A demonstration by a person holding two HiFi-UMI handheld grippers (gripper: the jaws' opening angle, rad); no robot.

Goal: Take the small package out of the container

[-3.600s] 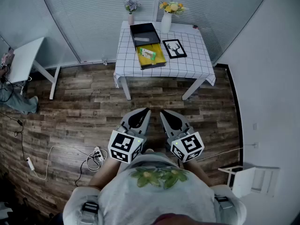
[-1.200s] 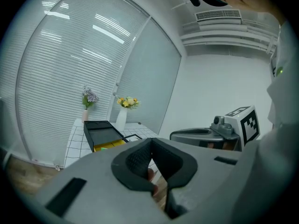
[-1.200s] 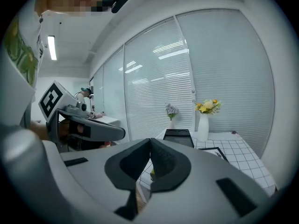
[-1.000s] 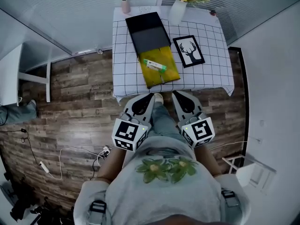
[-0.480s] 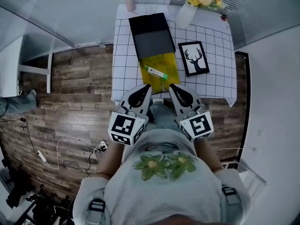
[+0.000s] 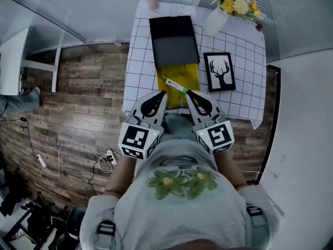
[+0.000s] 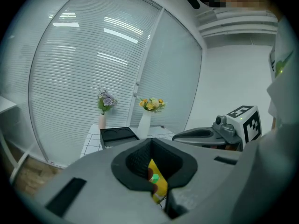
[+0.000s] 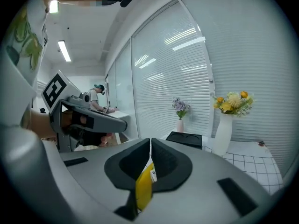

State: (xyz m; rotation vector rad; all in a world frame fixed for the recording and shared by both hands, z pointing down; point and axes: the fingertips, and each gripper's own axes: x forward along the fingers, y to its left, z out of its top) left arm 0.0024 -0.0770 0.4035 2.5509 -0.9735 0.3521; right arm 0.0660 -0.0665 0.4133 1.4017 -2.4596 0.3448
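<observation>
Left gripper (image 6: 160, 95) and right gripper (image 6: 190, 94) are closed, holding nothing. The package (image 6: 175, 85) in the yellow box (image 6: 188, 73) looks light and stiff; pinch its middle.

Cool, even daylight comes through the blinds (image 7: 93, 69), flat and soft, leaving hardly a shadow on the floor (image 6: 78, 113). Ceiling strip lights (image 8: 64, 50) glare white and show as pale streaks across the blinds. The tablecloth (image 6: 138, 61) is the brightest surface. Every view bends hard toward its rim, with dark corners. Close to the lens, the grey shells of the left gripper (image 7: 150, 146) and right gripper (image 8: 150, 146) are blurred; far things are sharp.
</observation>
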